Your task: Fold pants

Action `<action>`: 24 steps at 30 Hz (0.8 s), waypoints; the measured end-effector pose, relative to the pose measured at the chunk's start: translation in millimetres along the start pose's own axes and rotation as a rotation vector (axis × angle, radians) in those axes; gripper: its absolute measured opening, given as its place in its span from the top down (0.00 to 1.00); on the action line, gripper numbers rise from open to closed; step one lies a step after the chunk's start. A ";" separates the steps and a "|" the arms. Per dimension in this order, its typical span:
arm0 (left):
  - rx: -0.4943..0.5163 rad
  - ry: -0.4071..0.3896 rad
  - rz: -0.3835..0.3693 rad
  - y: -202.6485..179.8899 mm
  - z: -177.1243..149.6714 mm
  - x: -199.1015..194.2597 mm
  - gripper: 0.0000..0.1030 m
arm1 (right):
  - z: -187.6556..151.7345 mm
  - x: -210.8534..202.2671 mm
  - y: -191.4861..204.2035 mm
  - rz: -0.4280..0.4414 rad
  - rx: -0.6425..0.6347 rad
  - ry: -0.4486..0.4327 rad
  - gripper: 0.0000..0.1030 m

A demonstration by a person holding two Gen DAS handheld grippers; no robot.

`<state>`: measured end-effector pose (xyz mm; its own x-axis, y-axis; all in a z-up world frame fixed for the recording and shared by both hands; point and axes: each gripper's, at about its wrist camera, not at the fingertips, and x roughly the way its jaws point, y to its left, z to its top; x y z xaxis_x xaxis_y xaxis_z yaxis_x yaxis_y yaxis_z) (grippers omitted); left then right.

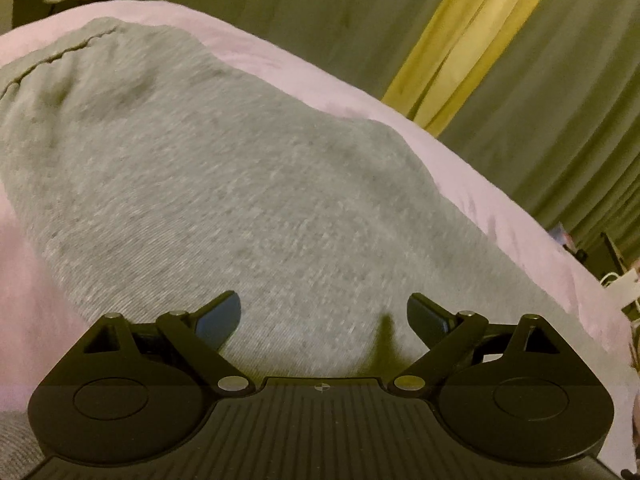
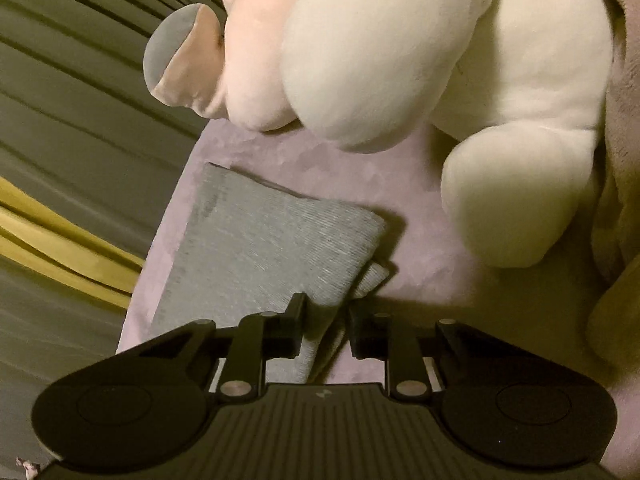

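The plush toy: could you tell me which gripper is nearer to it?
Right. The right gripper works at the pants just below the plush toy; the left gripper hovers over pants, no toy in its view.

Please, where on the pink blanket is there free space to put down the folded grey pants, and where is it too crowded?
Free: the pink blanket strip between the grey pants and the white plush toy, and the patch beside the right gripper. Also the blanket edge between the pants and the dark curtains. Crowded: the far end, under the toy.
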<state>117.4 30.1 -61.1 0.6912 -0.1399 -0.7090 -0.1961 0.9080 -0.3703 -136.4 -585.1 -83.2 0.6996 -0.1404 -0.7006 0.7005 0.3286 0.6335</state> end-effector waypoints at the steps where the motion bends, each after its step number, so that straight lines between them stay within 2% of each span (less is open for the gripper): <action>1: 0.002 0.000 0.001 -0.2 -0.1 -0.6 0.07 | -0.2 0.4 -2.7 -0.007 0.007 0.004 0.78; 4: -0.003 0.001 -0.002 0.7 0.2 -1.9 0.07 | -1.0 6.3 -5.9 -0.004 0.052 0.005 0.74; 7: -0.003 0.002 -0.004 1.2 0.6 -0.7 0.07 | -1.2 10.2 -1.8 -0.010 0.031 0.005 0.68; 9: -0.001 0.003 -0.003 0.6 0.9 -1.0 0.07 | 0.0 12.0 2.2 0.000 0.019 -0.007 0.58; 13: -0.003 0.003 -0.005 0.8 0.9 -0.8 0.06 | 4.3 19.6 8.5 0.017 0.036 -0.019 0.56; 14: -0.004 0.003 -0.005 1.0 0.9 -0.7 0.06 | 5.2 22.6 10.3 0.015 0.035 -0.020 0.56; 17: -0.010 0.003 -0.008 1.7 1.0 -0.7 0.06 | 4.1 23.6 15.9 0.034 0.013 -0.030 0.80; 19: -0.012 0.003 -0.009 1.8 1.1 -0.9 0.06 | 2.6 21.8 19.6 0.055 -0.004 -0.047 0.80; 22: -0.009 0.004 -0.008 1.6 0.8 -0.4 0.06 | 3.0 26.3 17.6 0.031 -0.014 -0.032 0.69; 24: -0.006 0.006 -0.007 1.1 0.7 0.1 0.06 | 4.0 33.7 15.1 0.049 0.005 -0.005 0.58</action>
<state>117.8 31.3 -61.2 0.6885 -0.1488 -0.7098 -0.1952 0.9045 -0.3791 -101.8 -588.6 -95.9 0.7335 -0.1290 -0.6673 0.6663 0.3304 0.6685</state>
